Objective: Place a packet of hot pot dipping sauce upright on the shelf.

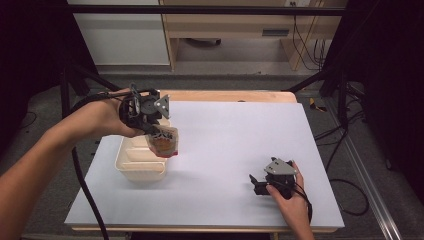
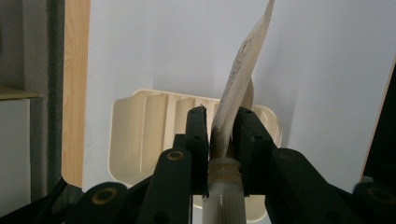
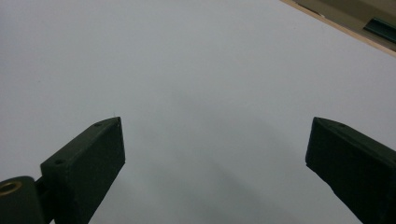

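Observation:
My left gripper (image 1: 159, 134) is shut on a spouted pouch (image 1: 163, 143) with a clear front, brownish contents and a red bottom edge, held above the right end of a cream divided tray (image 1: 134, 159). In the left gripper view the jaws pinch the pouch (image 2: 238, 84) just above its white screw cap (image 2: 226, 196), with the tray (image 2: 140, 126) below. My right gripper (image 1: 255, 184) rests low on the white table at the front right, jaws wide apart. In the right gripper view nothing lies between its fingers (image 3: 98, 158), just the bare white surface.
The white table board (image 1: 225, 140) sits on a wooden top, whose edge (image 1: 230, 95) runs along the far side. A black cable (image 1: 87, 192) trails from the left gripper past the table's left edge. Dark frame bars and floor cables surround the table.

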`<state>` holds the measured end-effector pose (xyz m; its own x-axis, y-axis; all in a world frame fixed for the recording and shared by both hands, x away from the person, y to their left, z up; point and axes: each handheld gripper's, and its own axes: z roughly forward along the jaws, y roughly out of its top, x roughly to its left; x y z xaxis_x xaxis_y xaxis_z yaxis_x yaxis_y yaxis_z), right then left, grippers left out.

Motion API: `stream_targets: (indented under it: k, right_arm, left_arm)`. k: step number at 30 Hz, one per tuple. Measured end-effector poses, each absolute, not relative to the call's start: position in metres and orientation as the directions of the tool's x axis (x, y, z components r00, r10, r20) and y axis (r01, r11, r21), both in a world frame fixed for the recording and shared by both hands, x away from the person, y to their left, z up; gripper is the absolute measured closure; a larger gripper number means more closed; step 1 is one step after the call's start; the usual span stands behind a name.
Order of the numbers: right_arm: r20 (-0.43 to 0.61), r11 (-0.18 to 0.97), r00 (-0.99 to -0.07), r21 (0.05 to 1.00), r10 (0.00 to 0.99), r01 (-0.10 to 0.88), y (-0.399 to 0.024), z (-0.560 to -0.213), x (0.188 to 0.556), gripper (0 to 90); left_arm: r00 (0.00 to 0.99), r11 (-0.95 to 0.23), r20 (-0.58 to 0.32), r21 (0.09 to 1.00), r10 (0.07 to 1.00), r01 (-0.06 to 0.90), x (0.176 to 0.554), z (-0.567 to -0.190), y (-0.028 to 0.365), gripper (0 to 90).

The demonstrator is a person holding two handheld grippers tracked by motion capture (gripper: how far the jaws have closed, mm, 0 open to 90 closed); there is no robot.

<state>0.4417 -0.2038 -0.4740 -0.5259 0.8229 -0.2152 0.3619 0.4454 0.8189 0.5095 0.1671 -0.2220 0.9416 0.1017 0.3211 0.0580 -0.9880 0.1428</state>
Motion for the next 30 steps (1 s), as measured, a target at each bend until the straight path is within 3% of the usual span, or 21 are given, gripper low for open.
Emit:
stream_targets:
  k: [30]
  right_arm:
    - [-0.223, 0.454, -0.538, 0.821, 0.813, 0.346, -0.203, -0.474, 0.442, 5.1]
  left_arm:
    - [0.939, -0.993, 0.338, 0.110, 0.068, 0.032, 0.511, -0.227, 0.193, 76.3]
